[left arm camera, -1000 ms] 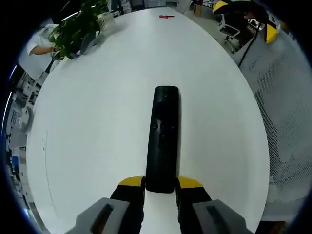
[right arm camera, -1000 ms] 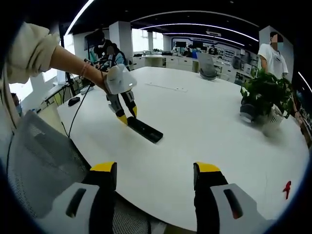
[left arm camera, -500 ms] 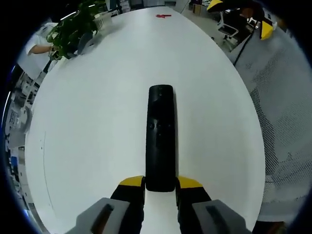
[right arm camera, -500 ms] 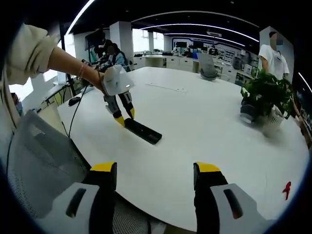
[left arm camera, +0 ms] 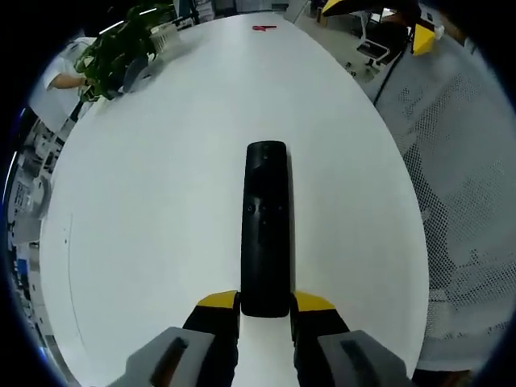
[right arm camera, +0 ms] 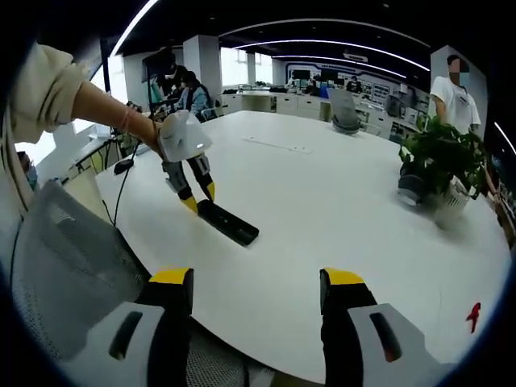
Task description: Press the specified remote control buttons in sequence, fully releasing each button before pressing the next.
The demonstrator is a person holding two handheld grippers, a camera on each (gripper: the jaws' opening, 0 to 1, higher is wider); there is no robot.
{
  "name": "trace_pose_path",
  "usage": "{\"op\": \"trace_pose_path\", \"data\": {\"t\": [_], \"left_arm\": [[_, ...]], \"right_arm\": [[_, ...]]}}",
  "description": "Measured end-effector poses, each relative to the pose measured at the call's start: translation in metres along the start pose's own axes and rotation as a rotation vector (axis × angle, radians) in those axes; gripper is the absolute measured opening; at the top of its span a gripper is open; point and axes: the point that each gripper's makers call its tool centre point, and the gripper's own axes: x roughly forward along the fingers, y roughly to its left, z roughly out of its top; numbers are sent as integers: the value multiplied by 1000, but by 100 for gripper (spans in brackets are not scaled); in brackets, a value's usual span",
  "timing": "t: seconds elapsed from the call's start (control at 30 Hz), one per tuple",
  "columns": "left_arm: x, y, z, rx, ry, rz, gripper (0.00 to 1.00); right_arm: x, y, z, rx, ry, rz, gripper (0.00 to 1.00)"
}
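step: we're steadying the remote (left arm camera: 265,234) | left gripper (left arm camera: 265,305) clamped on its near end | right gripper (right arm camera: 257,289) apart, next we'd press a button

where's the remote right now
The remote lies flat on the white table, its near end between the left tongs' yellow tips. In the right gripper view it sits toward the table's left edge, far from the potted plant.

Left gripper (left arm camera: 264,304) fingers clamped narrow, angled down; right gripper (right arm camera: 256,290) fingers spread wide.
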Motion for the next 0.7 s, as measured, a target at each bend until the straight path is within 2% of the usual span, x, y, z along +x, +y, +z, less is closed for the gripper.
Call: {"op": "trace_pose_path", "data": {"t": [0.7], "left_arm": [[-1, -30, 1, -24, -33, -7, 24]], "right_arm": [[1, 1, -1, -18, 10, 2, 66]]}}
